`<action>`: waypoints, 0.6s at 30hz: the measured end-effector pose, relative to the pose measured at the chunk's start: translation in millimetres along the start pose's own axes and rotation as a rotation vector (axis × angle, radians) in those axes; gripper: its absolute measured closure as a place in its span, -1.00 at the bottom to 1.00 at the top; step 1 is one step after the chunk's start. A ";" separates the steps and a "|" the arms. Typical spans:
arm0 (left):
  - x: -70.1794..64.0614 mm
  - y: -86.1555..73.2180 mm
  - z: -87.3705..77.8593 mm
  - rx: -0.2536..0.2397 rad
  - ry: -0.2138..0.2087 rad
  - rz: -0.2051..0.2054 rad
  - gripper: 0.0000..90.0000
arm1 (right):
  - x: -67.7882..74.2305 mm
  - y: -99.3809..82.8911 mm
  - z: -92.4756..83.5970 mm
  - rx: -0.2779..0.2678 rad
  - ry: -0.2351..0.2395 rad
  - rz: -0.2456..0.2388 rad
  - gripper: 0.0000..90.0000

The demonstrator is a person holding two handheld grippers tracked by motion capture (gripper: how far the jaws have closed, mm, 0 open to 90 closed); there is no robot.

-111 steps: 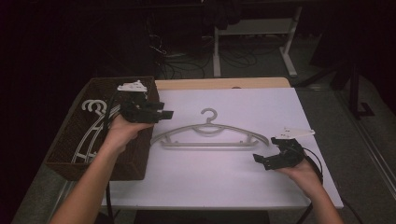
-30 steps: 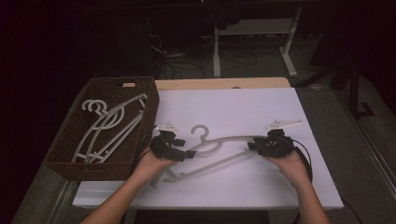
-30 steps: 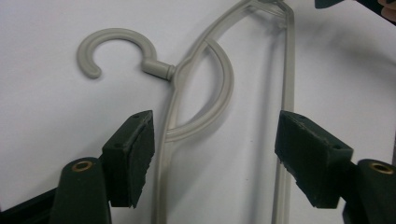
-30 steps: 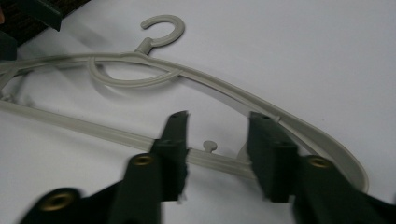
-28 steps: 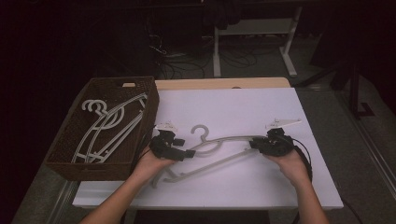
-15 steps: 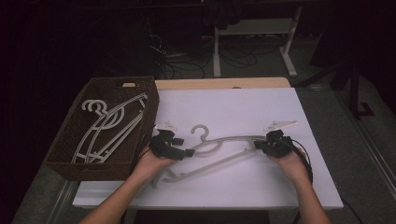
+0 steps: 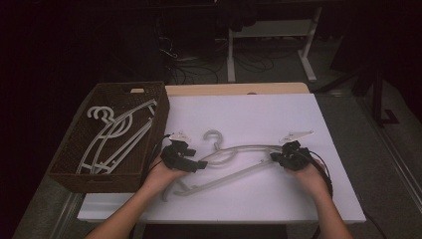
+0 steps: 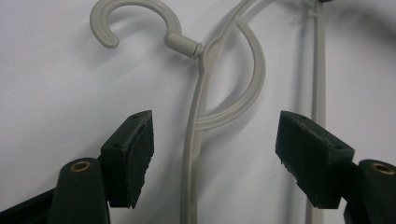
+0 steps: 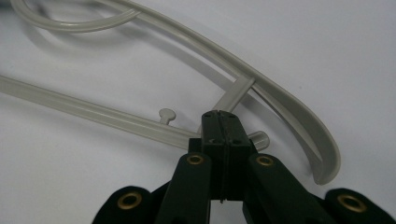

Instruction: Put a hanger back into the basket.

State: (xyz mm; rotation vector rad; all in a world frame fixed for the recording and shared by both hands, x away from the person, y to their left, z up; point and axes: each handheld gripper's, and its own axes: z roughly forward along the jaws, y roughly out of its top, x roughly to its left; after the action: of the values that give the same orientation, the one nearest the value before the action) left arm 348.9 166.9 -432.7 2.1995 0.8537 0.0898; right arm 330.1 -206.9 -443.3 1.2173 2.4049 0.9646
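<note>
Right gripper (image 9: 222, 122) pinches hanger (image 9: 280, 100) bar; left gripper (image 8: 215, 154) straddles it, agape.

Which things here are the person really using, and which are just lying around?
Being used:
- hanger on the white table
- left gripper, jaws open around the hanger's neck
- right gripper, shut at the hanger's end

Just lying about:
- basket
- spare hangers in it
- desk frame behind

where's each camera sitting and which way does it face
high view: above the person's side, facing forward and down on the table; forearms enter from below.
left gripper view: on the left gripper, looking along open jaws.
right gripper view: on the right gripper, jaws shut.
All three share the grey hanger.
</note>
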 end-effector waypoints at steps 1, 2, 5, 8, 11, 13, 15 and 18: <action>0.4 -0.4 1.8 0.007 0.008 0.005 -0.36 | -0.1 0.0 0.0 0.001 0.001 0.000 0.98; 1.0 -0.8 3.6 0.016 0.017 0.010 -0.36 | -0.4 -0.1 0.1 -0.001 0.003 0.002 0.98; 2.6 -1.9 9.8 0.051 0.048 0.035 -0.35 | -0.9 -0.5 0.4 0.001 0.007 0.006 0.98; 2.3 -2.3 14.0 0.074 0.063 0.058 -0.29 | -1.2 -0.5 0.4 0.003 0.009 0.008 0.98; 1.4 -2.2 18.1 0.096 0.072 0.085 -0.19 | -1.5 -0.5 0.6 0.003 0.012 0.012 0.98; 0.9 -1.8 20.2 0.112 0.072 0.102 -0.10 | -1.6 -0.5 0.6 0.004 0.012 0.011 0.98; -0.5 -1.5 21.9 0.120 0.075 0.115 -0.04 | -1.3 -0.7 0.7 0.006 0.011 0.011 0.98; -3.1 -0.7 23.7 0.129 0.090 0.142 0.09 | -1.1 -0.7 0.9 0.007 0.009 0.011 0.98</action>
State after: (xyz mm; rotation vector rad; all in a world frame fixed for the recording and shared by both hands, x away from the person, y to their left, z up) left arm 353.6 150.4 -449.4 2.3920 0.7695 0.2094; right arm 330.8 -207.7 -444.5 1.2320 2.4132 0.9670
